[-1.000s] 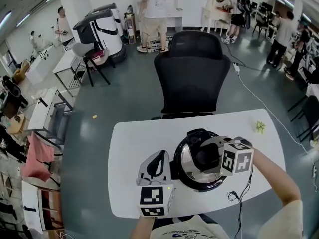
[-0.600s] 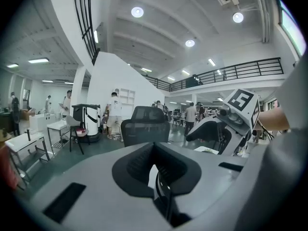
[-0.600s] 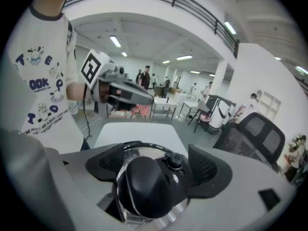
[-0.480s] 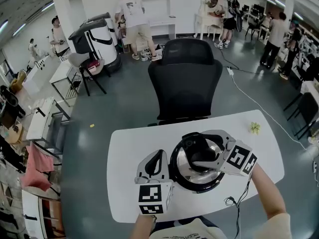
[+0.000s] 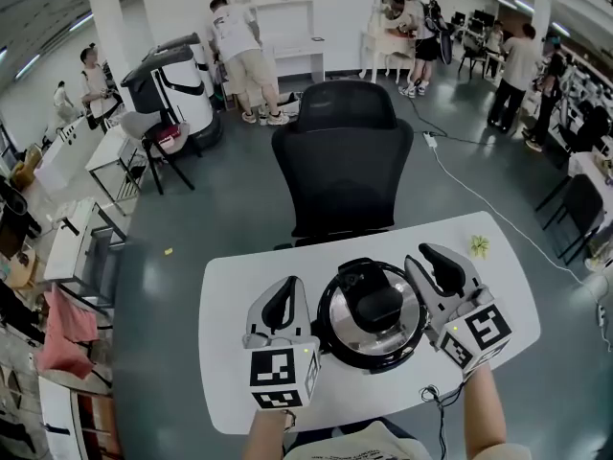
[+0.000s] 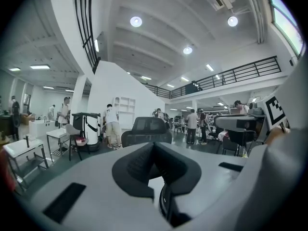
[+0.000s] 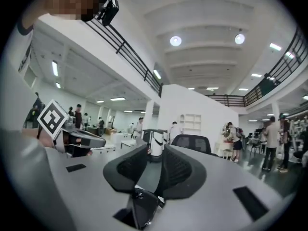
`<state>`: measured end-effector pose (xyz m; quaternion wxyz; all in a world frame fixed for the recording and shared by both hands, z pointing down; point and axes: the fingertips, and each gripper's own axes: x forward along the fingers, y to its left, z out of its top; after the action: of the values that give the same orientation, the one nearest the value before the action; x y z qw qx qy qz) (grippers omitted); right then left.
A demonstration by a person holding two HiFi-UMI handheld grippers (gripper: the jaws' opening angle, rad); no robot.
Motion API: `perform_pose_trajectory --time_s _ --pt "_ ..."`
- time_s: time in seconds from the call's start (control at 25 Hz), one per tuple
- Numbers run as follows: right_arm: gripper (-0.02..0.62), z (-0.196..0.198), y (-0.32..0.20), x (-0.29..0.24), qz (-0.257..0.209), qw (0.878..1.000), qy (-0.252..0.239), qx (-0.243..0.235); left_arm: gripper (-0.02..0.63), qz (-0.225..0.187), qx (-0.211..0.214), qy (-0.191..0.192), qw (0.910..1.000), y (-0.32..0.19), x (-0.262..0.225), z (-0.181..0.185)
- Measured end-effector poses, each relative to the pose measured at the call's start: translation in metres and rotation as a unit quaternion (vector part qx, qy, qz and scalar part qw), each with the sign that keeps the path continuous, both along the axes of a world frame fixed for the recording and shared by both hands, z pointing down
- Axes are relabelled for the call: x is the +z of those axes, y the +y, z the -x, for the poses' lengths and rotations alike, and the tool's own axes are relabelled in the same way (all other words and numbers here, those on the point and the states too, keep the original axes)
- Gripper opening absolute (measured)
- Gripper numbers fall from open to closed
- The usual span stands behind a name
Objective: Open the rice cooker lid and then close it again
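A white, round-cornered table (image 5: 230, 286) stands in a big open hall, with a black high-backed office chair (image 5: 335, 161) pushed up to its far side. In the middle of the table sits the round black rice cooker (image 5: 383, 341), its shiny silver lid (image 5: 337, 326) lying flat and shut under a black handle (image 5: 375, 305).

The left tongs (image 5: 281, 300) hang just beside the cooker's left flank, pointing away from the person. Their tips meet and nothing is caught in them. The right tongs (image 5: 433, 257) are held above the table beside the cooker's right edge, clear of the lid. Their jaws have just been closing and stand a narrow gap apart, with only floor showing between them.

A thin black cable (image 5: 431, 396) curls at the table's near edge. A small yellow-green scrap (image 5: 478, 246) lies near the far right corner, well apart from the cooker.
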<state>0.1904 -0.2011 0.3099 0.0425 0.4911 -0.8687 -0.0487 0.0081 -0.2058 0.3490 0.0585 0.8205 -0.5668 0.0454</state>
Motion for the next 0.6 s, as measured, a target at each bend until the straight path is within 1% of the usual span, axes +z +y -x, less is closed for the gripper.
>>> perform_pose_trajectory --time_s 0.04,0.08,0.2,0.44,0.6 --pt "0.107 -0.004 0.003 -0.001 -0.005 1.0 0.001 0.016 0.014 -0.002 -0.001 -0.001 1.0 0.0 -0.002 0.0" --pt "0.078 -0.006 0.005 0.0 -0.007 0.999 0.007 0.03 0.014 -0.005 -0.002 -0.003 1.0 0.0 -0.004 0.0" --pt "0.051 -0.013 0.01 0.004 -0.01 0.998 0.01 0.067 0.014 -0.01 -0.001 -0.007 0.9999 0.001 -0.007 -0.002" --pt "0.018 -0.019 0.019 0.012 -0.01 0.993 -0.012 0.117 0.014 -0.016 0.007 -0.001 0.9998 0.005 -0.01 -0.007" --pt "0.014 -0.023 0.023 0.02 0.004 0.989 -0.049 0.139 0.014 -0.011 0.013 0.003 0.9998 0.007 -0.007 -0.011"
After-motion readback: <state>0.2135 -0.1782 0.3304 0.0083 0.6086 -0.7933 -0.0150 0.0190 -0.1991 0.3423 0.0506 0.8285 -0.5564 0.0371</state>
